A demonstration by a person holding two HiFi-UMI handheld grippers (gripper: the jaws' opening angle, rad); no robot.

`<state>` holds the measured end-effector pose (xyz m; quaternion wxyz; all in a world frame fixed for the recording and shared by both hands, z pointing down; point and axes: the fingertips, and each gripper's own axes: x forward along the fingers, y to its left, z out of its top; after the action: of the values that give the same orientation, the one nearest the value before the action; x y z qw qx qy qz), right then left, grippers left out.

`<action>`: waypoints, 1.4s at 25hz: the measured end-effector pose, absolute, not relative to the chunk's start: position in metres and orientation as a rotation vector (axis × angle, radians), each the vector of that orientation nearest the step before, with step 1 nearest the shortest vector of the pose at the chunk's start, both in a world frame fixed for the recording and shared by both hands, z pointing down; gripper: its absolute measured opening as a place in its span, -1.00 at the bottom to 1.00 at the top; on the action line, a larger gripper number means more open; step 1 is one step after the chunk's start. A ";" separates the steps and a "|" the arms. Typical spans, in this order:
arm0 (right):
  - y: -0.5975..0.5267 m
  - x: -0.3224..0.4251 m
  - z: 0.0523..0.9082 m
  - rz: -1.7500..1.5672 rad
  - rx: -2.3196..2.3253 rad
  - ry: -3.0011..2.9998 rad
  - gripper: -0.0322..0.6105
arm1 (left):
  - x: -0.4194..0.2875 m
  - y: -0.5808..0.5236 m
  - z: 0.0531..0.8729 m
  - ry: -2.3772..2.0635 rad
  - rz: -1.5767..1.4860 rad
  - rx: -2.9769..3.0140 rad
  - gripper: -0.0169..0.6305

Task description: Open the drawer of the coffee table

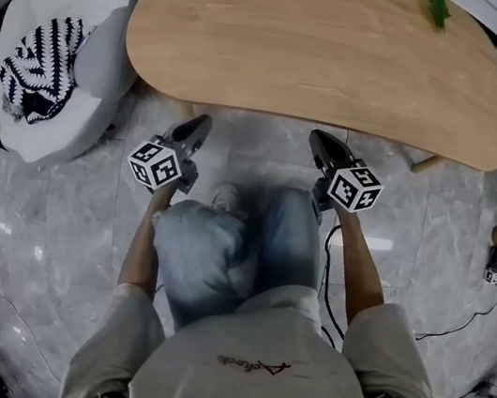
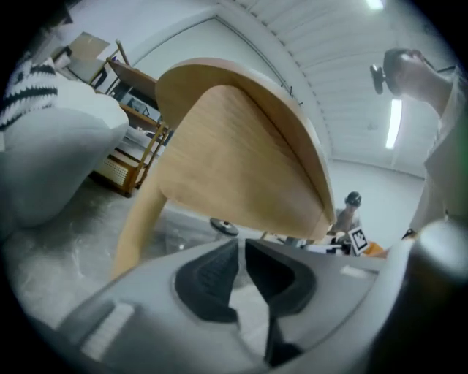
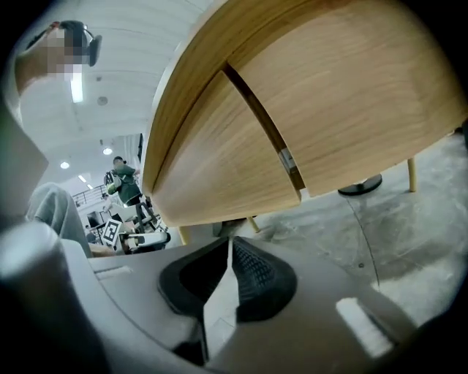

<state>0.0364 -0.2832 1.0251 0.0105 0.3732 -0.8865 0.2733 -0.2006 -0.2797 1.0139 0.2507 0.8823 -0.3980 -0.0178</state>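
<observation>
- The left gripper [image 1: 197,125] is closed and empty, near the coffee table [image 1: 322,54]'s near edge.
- The right gripper [image 1: 320,141], to its right, is closed and empty too.
- The drawer [image 3: 219,153] sits flush under the tabletop.

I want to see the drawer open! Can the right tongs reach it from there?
Probably yes: the right tongs, shut and empty, point at the drawer front just ahead, with nothing between them.
</observation>
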 end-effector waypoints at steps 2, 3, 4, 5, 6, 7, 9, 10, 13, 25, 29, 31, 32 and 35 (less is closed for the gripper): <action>-0.285 0.036 1.022 0.940 1.145 -2.815 -0.62 | -0.193 -0.284 1.011 -1.011 -0.104 2.395 -0.77; -0.288 0.037 1.019 0.989 1.140 -2.845 -0.55 | -0.189 -0.288 1.011 -0.980 -0.120 2.385 -0.65; -0.291 0.038 1.017 1.034 1.141 -2.872 -0.44 | -0.186 -0.291 1.012 -0.956 -0.131 2.373 -0.54; -0.294 0.040 1.016 1.072 1.145 -2.892 -0.34 | -0.184 -0.293 1.013 -0.940 -0.140 2.363 -0.44; -0.295 0.041 1.016 1.100 1.147 -2.903 -0.28 | -0.182 -0.294 1.014 -0.931 -0.147 2.355 -0.37; -0.297 0.041 1.017 1.120 1.141 -2.908 -0.23 | -0.182 -0.295 1.015 -0.925 -0.153 2.351 -0.30; -0.301 0.040 1.018 1.133 1.113 -2.918 -0.15 | -0.179 -0.299 1.014 -0.910 -0.164 2.356 -0.20; -0.303 0.040 1.018 1.130 1.098 -2.926 -0.15 | -0.178 -0.301 1.012 -0.905 -0.173 2.362 -0.20; -0.307 0.038 1.013 1.103 1.068 -2.959 -0.17 | -0.178 -0.308 1.004 -0.903 -0.238 2.374 -0.20; -0.297 0.032 1.005 1.056 0.897 -3.007 -0.56 | -0.180 -0.303 0.993 -0.879 -0.309 2.376 -0.39; -0.281 0.035 1.006 1.029 0.851 -3.001 -0.58 | -0.177 -0.285 0.995 -0.889 -0.252 2.384 -0.46; -0.273 0.035 1.006 1.021 0.829 -3.000 -0.59 | -0.177 -0.276 0.996 -0.889 -0.243 2.381 -0.46; -0.268 0.035 1.006 1.014 0.818 -2.999 -0.60 | -0.177 -0.271 0.996 -0.890 -0.244 2.379 -0.46; -0.251 0.035 1.007 0.988 0.782 -3.002 -0.64 | -0.177 -0.254 0.996 -0.895 -0.247 2.376 -0.47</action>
<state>0.0348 -0.2506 1.0065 -0.0569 0.2399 -0.9206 0.3030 -0.1768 -0.2544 0.9962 0.2911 0.8911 -0.3357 -0.0925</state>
